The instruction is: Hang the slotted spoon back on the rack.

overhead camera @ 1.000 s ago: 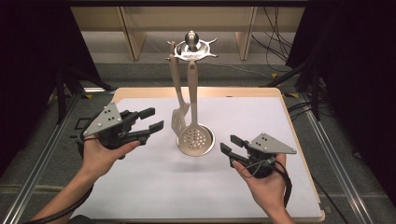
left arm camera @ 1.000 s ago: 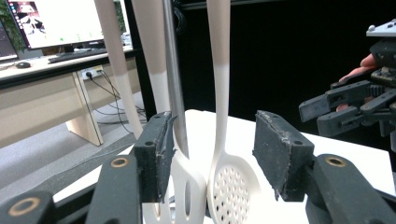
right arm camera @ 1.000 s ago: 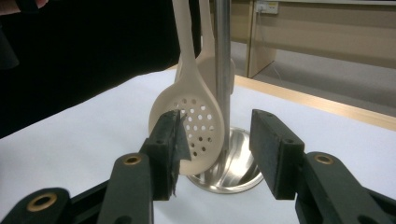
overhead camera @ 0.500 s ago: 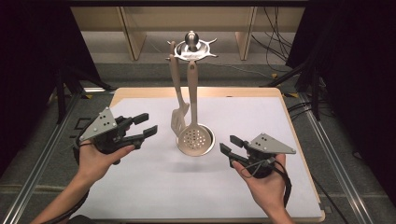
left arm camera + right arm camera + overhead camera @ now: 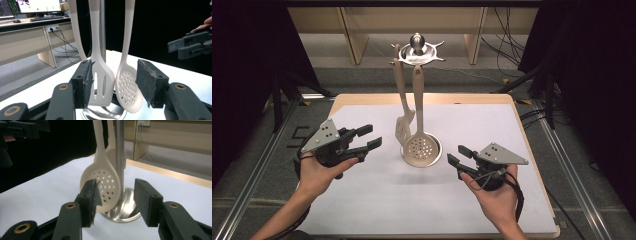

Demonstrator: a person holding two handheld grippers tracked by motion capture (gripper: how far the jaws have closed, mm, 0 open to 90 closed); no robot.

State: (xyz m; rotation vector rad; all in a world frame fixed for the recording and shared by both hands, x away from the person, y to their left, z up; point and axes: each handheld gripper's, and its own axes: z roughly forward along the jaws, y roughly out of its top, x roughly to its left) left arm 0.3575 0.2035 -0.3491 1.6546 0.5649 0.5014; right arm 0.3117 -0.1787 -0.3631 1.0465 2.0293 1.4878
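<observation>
A steel utensil stand (image 5: 418, 47) rises from a round base (image 5: 436, 150) at the middle of the white table. Two cream utensils hang from its top: a slotted turner (image 5: 404, 125) (image 5: 100, 82) on the left and a perforated skimmer spoon (image 5: 421, 150) (image 5: 128, 87) (image 5: 102, 187) in front. My left gripper (image 5: 368, 137) (image 5: 112, 85) is held open left of the stand, jaws pointing at the utensils. To the right of the stand is my right gripper (image 5: 458, 156) (image 5: 116, 200), also open, aimed at the skimmer. Neither holds anything.
The white table top (image 5: 377, 200) has a wooden edge (image 5: 522, 120). Dark curtains stand at both sides. Wooden furniture legs (image 5: 354, 42) and cables (image 5: 507, 30) lie on the floor beyond. A desk with a monitor (image 5: 37, 5) is in the left gripper view.
My left gripper has drifted slightly left and toward me, away from the stand. The right gripper and the utensils have stayed put.
</observation>
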